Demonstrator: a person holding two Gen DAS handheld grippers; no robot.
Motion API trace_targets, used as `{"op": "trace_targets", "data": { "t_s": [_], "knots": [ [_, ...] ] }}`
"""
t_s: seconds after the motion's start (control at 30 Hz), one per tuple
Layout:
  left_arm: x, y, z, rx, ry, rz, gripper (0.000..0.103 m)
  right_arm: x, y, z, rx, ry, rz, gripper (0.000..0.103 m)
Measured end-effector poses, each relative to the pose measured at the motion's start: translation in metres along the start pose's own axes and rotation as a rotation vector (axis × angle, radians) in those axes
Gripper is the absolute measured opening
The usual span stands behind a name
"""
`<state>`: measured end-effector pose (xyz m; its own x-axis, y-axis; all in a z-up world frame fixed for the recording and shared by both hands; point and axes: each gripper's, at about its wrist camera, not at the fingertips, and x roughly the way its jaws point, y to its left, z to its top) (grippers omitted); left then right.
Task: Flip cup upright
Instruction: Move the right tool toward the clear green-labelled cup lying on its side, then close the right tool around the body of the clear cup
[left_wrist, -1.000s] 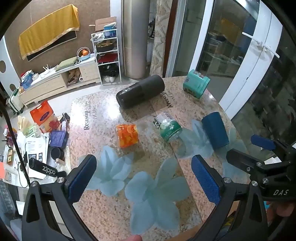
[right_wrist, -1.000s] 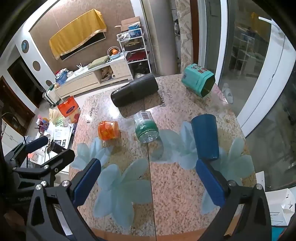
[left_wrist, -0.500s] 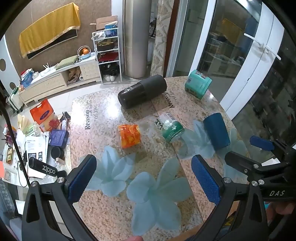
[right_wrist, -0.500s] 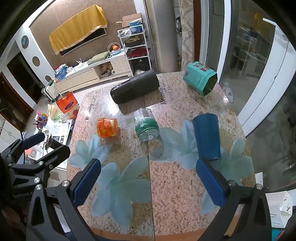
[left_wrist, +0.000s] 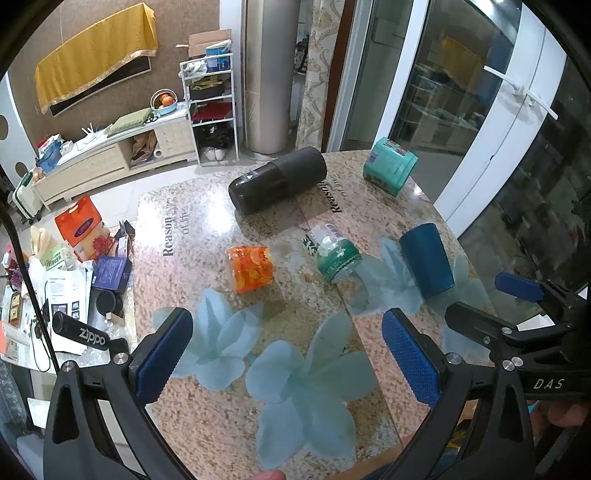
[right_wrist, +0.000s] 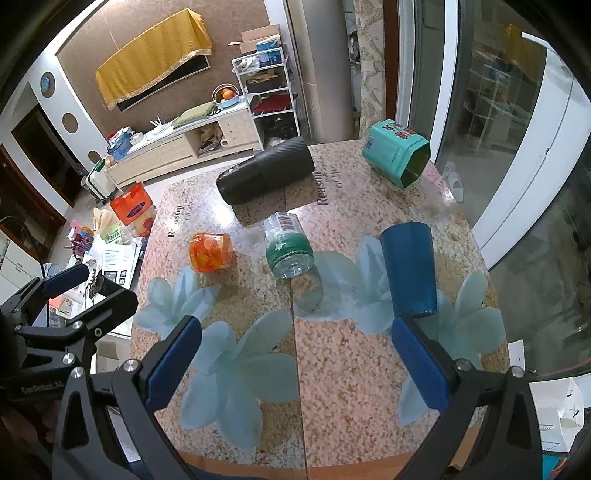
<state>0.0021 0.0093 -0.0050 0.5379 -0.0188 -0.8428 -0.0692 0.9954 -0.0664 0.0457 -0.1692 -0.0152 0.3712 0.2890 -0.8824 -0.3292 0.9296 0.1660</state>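
Hovering with fingers spread and empty, the left hand-held gripper (left_wrist: 286, 356) faces the dark blue plastic cup (left_wrist: 426, 260), lying sideways on the granite-patterned tabletop (left_wrist: 207, 424). The right hand-held gripper (right_wrist: 295, 363), likewise spread, sits nearest that cup (right_wrist: 408, 267), likely for grasping.

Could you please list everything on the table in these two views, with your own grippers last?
blue cup: 1, dark blue, lying on its side, right part of table
glass jar: 1, clear with green band, on its side, centre
orange jar: 1, orange, on its side, left of centre
black tumbler: 1, black, on its side, far side
teal tin: 1, teal, tipped, far right corner
table: 1, speckled stone, pale blue flowers
left gripper: open, empty
right gripper: open, empty
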Motion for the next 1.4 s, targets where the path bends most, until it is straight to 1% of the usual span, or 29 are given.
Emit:
{"op": "trace_targets", "data": {
  "t_s": [0.2, 0.37, 0.53, 0.8, 0.93, 1.1, 1.23, 1.3, 1.4],
  "knots": [
    [0.0, -0.002, 0.0, 0.001, -0.005, 0.004, 0.103, 0.0, -0.003, -0.003, 0.015, 0.01, 0.023, 0.103],
    [0.002, -0.003, 0.002, -0.014, 0.0, 0.003, 0.103, 0.002, -0.004, 0.002, 0.006, 0.027, 0.037, 0.103],
    [0.009, 0.0, 0.004, -0.038, 0.011, -0.001, 0.103, 0.008, -0.003, 0.014, -0.037, 0.053, 0.039, 0.103],
    [0.031, 0.012, 0.012, -0.126, 0.043, -0.006, 0.103, 0.034, 0.0, 0.045, -0.125, 0.112, 0.037, 0.103],
    [0.044, 0.021, 0.015, -0.169, 0.059, -0.004, 0.103, 0.056, 0.003, 0.065, -0.163, 0.166, 0.046, 0.103],
    [0.066, 0.03, 0.012, -0.233, 0.098, 0.009, 0.103, 0.098, 0.01, 0.089, -0.22, 0.253, 0.057, 0.103],
    [0.084, 0.034, 0.003, -0.272, 0.146, 0.026, 0.103, 0.132, 0.015, 0.099, -0.251, 0.334, 0.084, 0.103],
    [0.095, 0.035, -0.003, -0.292, 0.175, 0.042, 0.103, 0.149, 0.018, 0.101, -0.275, 0.373, 0.084, 0.103],
    [0.106, 0.04, -0.009, -0.326, 0.195, 0.05, 0.103, 0.17, 0.022, 0.101, -0.289, 0.431, 0.1, 0.103]
  ]
}}
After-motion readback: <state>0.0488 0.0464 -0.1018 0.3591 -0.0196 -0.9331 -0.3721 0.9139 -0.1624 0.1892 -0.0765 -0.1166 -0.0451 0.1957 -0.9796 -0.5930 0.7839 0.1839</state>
